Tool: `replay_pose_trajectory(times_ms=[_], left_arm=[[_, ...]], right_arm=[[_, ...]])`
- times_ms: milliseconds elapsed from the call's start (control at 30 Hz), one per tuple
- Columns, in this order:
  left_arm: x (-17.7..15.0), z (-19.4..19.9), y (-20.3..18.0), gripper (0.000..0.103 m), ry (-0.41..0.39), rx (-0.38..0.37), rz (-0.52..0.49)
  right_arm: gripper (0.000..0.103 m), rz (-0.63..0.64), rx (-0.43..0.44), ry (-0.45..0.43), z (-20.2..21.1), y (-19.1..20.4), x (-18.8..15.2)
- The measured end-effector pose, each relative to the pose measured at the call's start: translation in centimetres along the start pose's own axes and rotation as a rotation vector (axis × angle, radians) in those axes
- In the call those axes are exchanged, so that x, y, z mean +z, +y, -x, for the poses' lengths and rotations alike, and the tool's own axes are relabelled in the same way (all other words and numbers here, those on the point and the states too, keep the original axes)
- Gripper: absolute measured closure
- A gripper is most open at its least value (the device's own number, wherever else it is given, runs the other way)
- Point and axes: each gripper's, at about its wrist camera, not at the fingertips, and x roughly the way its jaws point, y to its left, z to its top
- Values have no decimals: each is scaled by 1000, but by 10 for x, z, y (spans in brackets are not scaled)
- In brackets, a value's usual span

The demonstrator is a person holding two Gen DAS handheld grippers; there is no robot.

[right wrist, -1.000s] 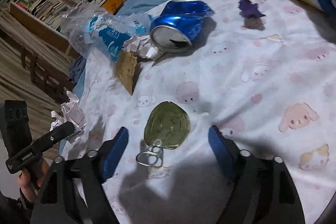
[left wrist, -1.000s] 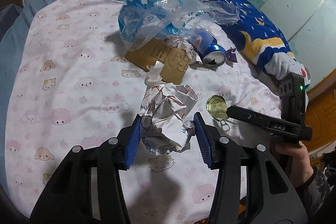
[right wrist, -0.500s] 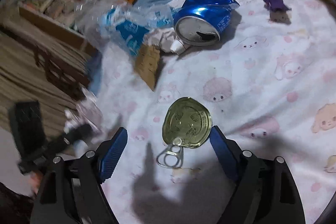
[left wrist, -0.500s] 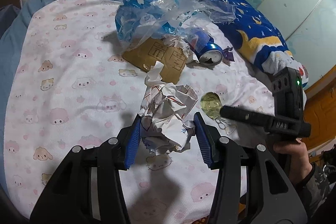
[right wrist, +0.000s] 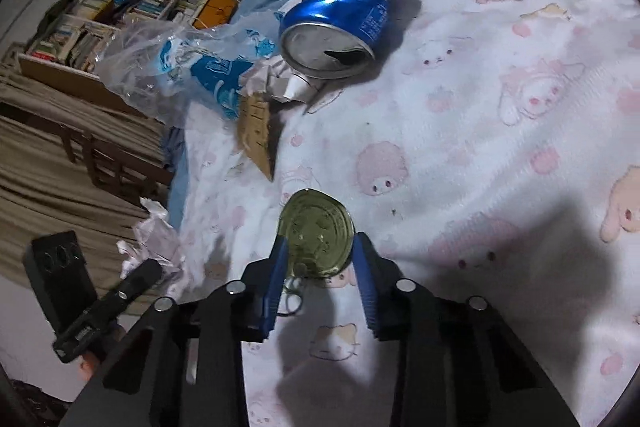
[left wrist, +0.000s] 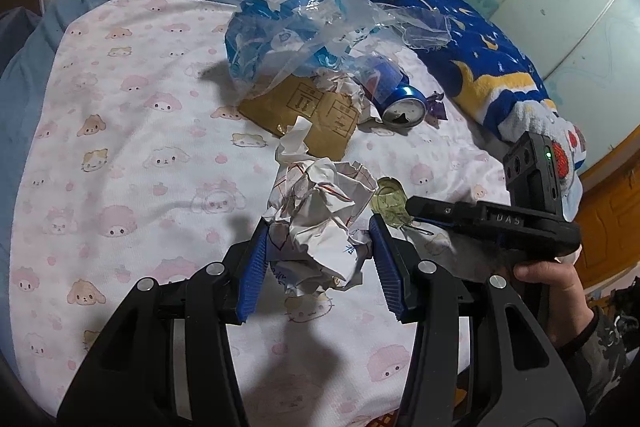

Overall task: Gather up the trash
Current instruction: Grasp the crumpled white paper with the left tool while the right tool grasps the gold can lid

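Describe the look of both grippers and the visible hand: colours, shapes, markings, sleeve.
The left gripper and right gripper match: black angular frames, silver round bolts, and ribbed blue pads lining each finger. The other unit, seen from the side, carries raised "DAS" lettering and a black box with a green light. The hand is bare, with a camouflage-patterned sleeve.

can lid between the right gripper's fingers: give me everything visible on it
The can lid is a thin round disc of gold-lacquered metal with stamped concentric rings, slightly bent at one edge. A wire pull ring hangs off its near edge. It lies roughly flat on the pink animal-print blanket. The right gripper has its blue fingers closed against both sides of the lid. From the left wrist view it sits beside the crumpled paper.
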Motion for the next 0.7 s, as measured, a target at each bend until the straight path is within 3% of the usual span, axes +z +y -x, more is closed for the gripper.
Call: replay_pose_trajectory(times_ms=[233, 400, 533, 700], left_arm=[[0, 3, 1, 53, -5, -5, 0], [1, 4, 0, 53, -4, -9, -2], [1, 5, 1, 53, -7, -11, 2], [2, 6, 1, 53, -7, -14, 3]], right_arm=[[65, 134, -195, 20, -5, 29, -7], [39, 229, -289, 35, -21, 55, -12], [38, 232, -296, 4, -20, 56, -15], [46, 234, -285, -2, -13, 51, -14]])
